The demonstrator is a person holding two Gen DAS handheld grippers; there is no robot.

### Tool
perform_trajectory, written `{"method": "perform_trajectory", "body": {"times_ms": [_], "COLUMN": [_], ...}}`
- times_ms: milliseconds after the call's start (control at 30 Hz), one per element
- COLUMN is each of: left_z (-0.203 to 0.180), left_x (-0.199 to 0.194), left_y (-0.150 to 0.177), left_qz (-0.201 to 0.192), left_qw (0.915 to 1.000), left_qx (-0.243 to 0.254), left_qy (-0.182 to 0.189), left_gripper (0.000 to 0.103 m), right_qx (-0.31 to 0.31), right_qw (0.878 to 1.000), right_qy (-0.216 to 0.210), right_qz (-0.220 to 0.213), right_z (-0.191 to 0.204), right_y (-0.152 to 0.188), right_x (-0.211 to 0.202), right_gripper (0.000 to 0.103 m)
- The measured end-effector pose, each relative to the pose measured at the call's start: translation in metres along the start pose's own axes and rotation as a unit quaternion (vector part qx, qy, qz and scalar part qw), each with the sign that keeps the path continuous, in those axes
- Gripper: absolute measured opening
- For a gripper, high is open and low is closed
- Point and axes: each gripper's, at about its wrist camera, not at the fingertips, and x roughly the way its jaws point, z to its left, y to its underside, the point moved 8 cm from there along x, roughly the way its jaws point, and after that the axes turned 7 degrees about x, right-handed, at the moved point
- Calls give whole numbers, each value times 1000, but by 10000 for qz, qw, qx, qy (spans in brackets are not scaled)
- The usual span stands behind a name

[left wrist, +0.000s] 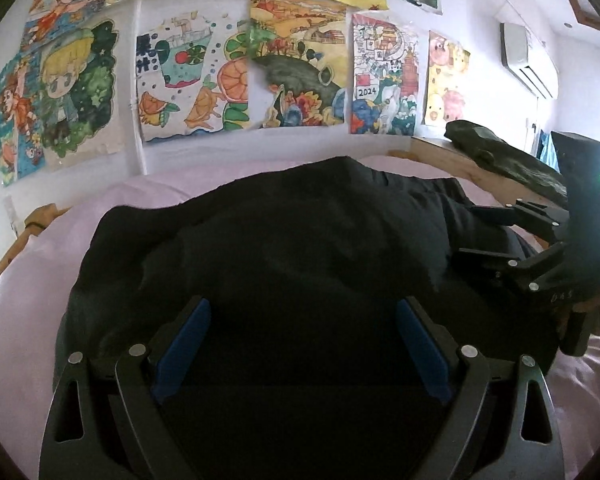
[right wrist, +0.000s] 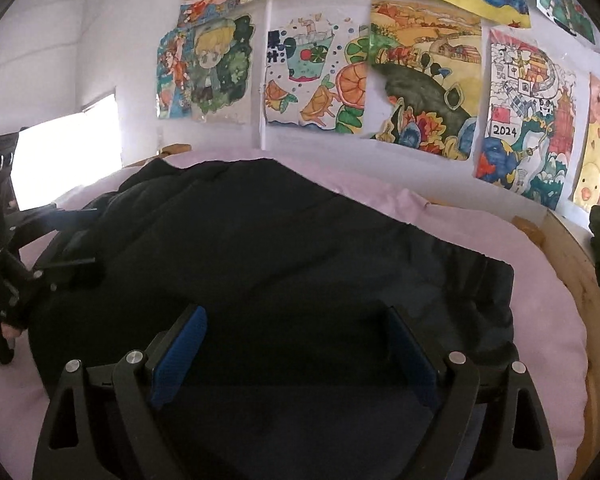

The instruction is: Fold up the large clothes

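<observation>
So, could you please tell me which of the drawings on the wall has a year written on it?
The busy drawing with the red pagoda and blue dragon, second from the right in the lower row; a small sign on it reads 2024.

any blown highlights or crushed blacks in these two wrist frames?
Right wrist view: window at left is blown white. Both views: black garment nearly textureless, folds barely readable; fisheye bends the wall drawings. Focus looks fine in both.
</observation>
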Motion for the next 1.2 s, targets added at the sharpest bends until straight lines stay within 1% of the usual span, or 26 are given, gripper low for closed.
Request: {"method": "perform_trajectory", "body": {"times_ms": [133,233,367,533,700,767,867,967,1067,1200], "left_z": [7,15,28,41,50,55,63,69,69,67], "left_x": [17,29,51,73,94,104,117,123,125,127], "left_y": [-12,-18,-20,-19,-14,-10,-4,0,1,4], "left_qz": [8,73,301,456,683,816,987,1010,993,882], "left_qw": [9998,9993,9981,9970,9957,9943,9907,9881,9887,9912], "left_qx": [-75,-154,-326,-418,-497,-647,-924,-1113,-1083,-974], "left_qy": [-178,-326,-425,-470,-387,-214,165,332,292,183], "left_gripper": [94,94,95,101,102,102,102,102,102,102], "right_qx": [141,344,514,714,886,1038,1362,1603,1666,1574], "right_qw": [9998,9992,9980,9960,9931,9909,9846,9787,9768,9790], "right_qy": [138,208,317,333,199,75,-231,-470,-514,-387], "right_qz": [8,90,209,415,738,849,1072,1195,1245,1234], "right_z": [-9,-20,-35,-51,-66,-72,-81,-86,-88,-86], "right_y": [-8,-14,-20,-23,-19,-17,-12,-7,-2,4], "right_x": [13,26,43,64,88,95,108,118,125,131], "right_gripper": [90,90,90,90,90,90,92,94,96,97]}}
